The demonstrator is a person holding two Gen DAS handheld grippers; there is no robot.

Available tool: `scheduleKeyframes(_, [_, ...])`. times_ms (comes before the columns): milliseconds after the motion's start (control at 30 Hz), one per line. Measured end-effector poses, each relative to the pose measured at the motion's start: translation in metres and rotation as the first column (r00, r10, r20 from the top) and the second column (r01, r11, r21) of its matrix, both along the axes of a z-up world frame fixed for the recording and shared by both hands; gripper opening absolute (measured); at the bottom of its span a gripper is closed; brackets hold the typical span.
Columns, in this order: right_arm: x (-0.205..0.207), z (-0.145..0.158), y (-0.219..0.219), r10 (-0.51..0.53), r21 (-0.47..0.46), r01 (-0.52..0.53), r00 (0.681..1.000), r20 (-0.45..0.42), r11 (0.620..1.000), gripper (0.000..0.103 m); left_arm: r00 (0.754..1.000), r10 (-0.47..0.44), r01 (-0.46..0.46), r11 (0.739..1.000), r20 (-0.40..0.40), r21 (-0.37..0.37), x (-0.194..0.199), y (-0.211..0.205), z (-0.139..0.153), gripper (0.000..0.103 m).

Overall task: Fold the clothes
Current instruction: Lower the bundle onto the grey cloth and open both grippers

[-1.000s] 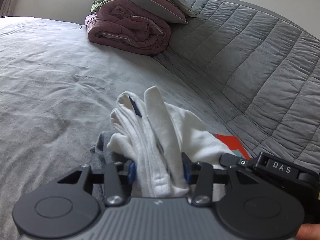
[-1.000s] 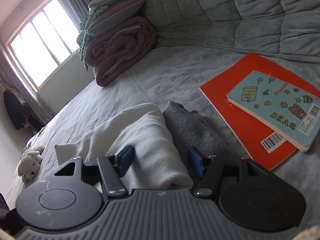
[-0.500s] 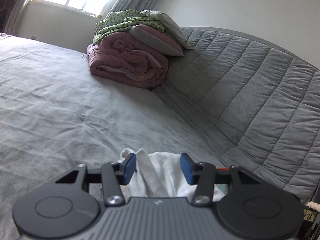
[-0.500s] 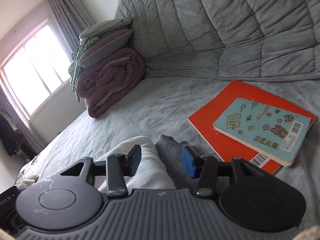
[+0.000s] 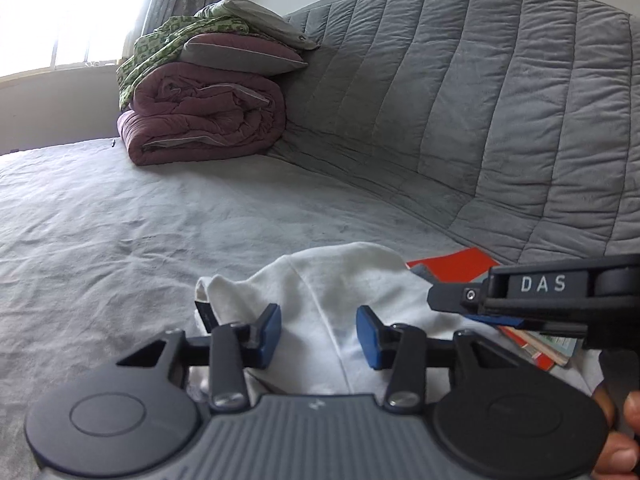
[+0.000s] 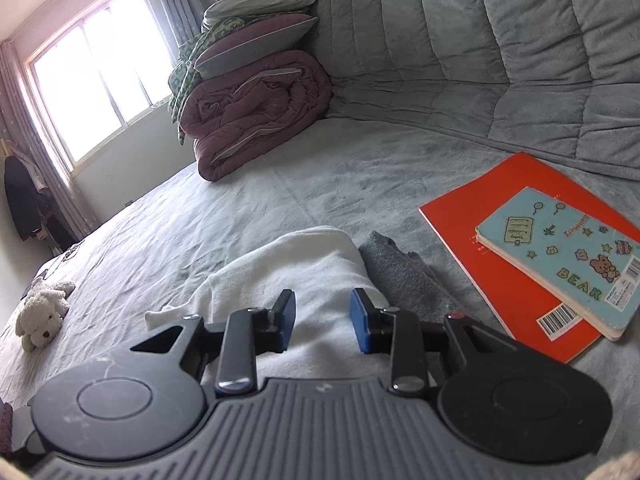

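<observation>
A folded white garment (image 5: 340, 280) lies on the grey bedsheet (image 5: 120, 240), with a folded grey garment (image 6: 404, 276) against its right side. My left gripper (image 5: 318, 334) hovers just in front of the white bundle. Its blue pads (image 5: 268, 332) are closing, with cloth showing in the gap but not pinched. My right gripper (image 6: 323, 320) is over the same white garment (image 6: 304, 272). Its jaws are closing too, and the pads are clear of the fabric. The right tool's black housing (image 5: 544, 284) crosses the right side of the left wrist view, with fingers of a hand (image 5: 624, 440) below it.
An orange book (image 6: 480, 220) with a light-blue bear notebook (image 6: 560, 256) on top lies right of the clothes. A rolled maroon duvet (image 6: 256, 120) topped with pillows stands against the quilted grey headboard (image 6: 480, 40). A white plush toy (image 6: 40, 316) lies far left.
The left gripper let go of the bunched white garment, which now lies flatter on the bed. Both grippers drew back and tilted up. The right jaws have narrowed.
</observation>
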State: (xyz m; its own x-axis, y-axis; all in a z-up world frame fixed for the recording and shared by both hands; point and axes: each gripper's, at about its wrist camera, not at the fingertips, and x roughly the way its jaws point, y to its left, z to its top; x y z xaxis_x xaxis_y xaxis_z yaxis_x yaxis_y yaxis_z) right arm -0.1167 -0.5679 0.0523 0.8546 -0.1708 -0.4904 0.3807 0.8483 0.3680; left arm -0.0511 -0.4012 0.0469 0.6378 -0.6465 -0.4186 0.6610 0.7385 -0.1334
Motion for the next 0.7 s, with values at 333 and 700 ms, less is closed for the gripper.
scheduleKeyframes(333, [0.002, -0.008, 0.001, 0.012, 0.023, -0.011, 0.999, -0.034, 1.000, 0.028, 1.000, -0.012, 0.012, 1.000, -0.022, 0.010, 0.004, 0.003, -0.005, 0.041])
scheduleKeyframes(700, [-0.016, 0.006, 0.017, 0.002, -0.023, -0.002, 1.000, 0.014, 1.000, 0.027, 1.000, 0.018, -0.018, 0.999, -0.017, 0.037, 0.001, -0.004, -0.009, 0.041])
